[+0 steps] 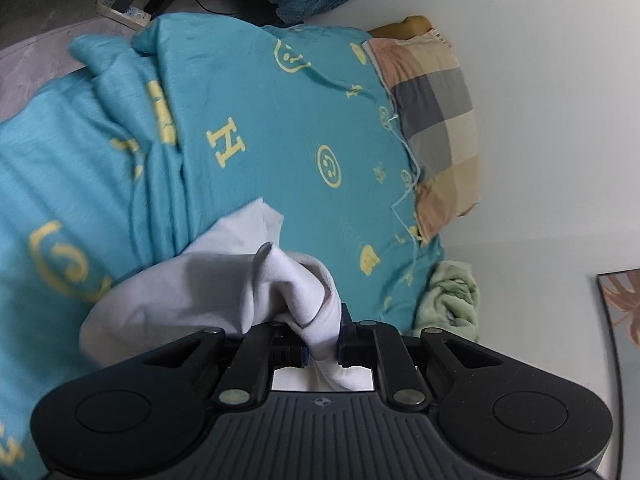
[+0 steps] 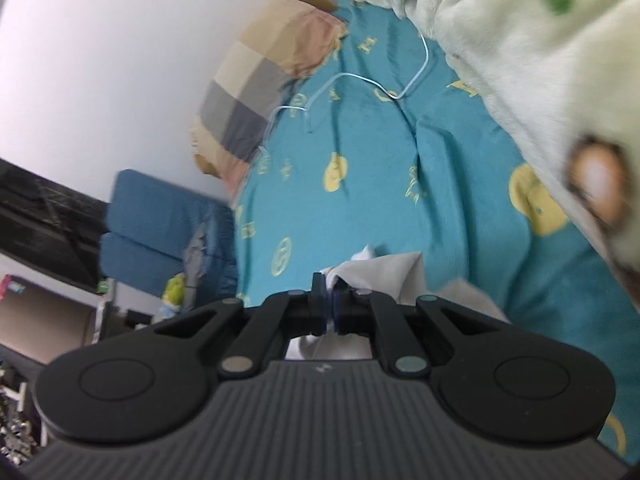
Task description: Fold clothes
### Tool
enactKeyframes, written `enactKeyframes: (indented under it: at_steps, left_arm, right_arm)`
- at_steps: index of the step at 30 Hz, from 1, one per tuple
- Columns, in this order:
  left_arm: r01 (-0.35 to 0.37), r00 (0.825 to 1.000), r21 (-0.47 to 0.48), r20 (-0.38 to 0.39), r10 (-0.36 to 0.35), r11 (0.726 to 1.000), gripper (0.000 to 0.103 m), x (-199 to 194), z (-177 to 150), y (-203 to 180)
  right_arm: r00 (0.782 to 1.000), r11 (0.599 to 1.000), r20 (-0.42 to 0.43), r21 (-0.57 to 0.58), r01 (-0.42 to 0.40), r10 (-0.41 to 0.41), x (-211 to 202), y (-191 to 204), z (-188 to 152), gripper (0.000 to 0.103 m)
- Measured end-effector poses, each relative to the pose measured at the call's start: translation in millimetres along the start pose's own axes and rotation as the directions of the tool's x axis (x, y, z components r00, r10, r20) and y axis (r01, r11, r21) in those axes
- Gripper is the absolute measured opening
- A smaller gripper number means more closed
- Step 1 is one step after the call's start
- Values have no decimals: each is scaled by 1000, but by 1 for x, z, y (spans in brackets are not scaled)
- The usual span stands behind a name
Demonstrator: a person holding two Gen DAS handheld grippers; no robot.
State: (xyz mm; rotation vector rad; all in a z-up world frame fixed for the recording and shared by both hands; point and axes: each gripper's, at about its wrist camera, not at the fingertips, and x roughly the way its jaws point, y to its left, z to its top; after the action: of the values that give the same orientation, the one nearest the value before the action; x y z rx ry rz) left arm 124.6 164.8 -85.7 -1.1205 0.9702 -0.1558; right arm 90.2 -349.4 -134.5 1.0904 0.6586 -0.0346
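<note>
Here, a white garment (image 1: pixel 208 292) is held bunched between the fingers of the left gripper (image 1: pixel 323 350), which are closed onto a thick fold of it; the rest of the cloth is spread to the left over a teal sheet (image 1: pixel 260 128) printed with yellow marks. In the right wrist view, the right gripper (image 2: pixel 327 308) is seen pinched nearly flat on a thin edge of the same white garment (image 2: pixel 384 276), just above the teal sheet (image 2: pixel 360 184). A checked pillow (image 1: pixel 432 120) is placed at the far end, and a pale green blanket (image 2: pixel 520 40) is heaped at the right. No container is shown.
</note>
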Motion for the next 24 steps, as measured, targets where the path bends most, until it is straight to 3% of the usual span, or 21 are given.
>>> enactKeyframes:
  at_steps: [8, 11, 15, 17, 19, 23, 24]
  left_arm:
    - [-105, 993, 80, -37, 108, 991, 13, 97, 44, 4]
    - [-123, 991, 126, -44, 130, 984, 14, 113, 49, 6]
    - [-149, 987, 223, -24, 158, 963, 14, 113, 46, -2]
    - [-165, 985, 300, 0, 173, 940, 19, 108, 38, -11]
    - [-169, 984, 385, 22, 175, 907, 35, 100, 27, -23]
    - [-161, 987, 522, 73, 144, 838, 54, 83, 4, -44]
    - [-168, 986, 556, 86, 145, 814, 57, 83, -4, -50]
  right_arm:
    - [992, 994, -64, -8, 106, -106, 88, -32, 21, 6]
    - [990, 992, -72, -40, 121, -124, 102, -38, 21, 7]
    - [995, 987, -54, -140, 79, -87, 102, -30, 17, 8]
    - [999, 973, -19, -227, 41, -47, 95, -18, 12, 9]
    - [1000, 950, 9, -311, 14, -12, 88, -5, 7, 13]
    - [998, 888, 59, -458, 32, -6, 72, 21, -8, 63]
    - [997, 870, 78, -491, 41, -3, 68, 26, -11, 67]
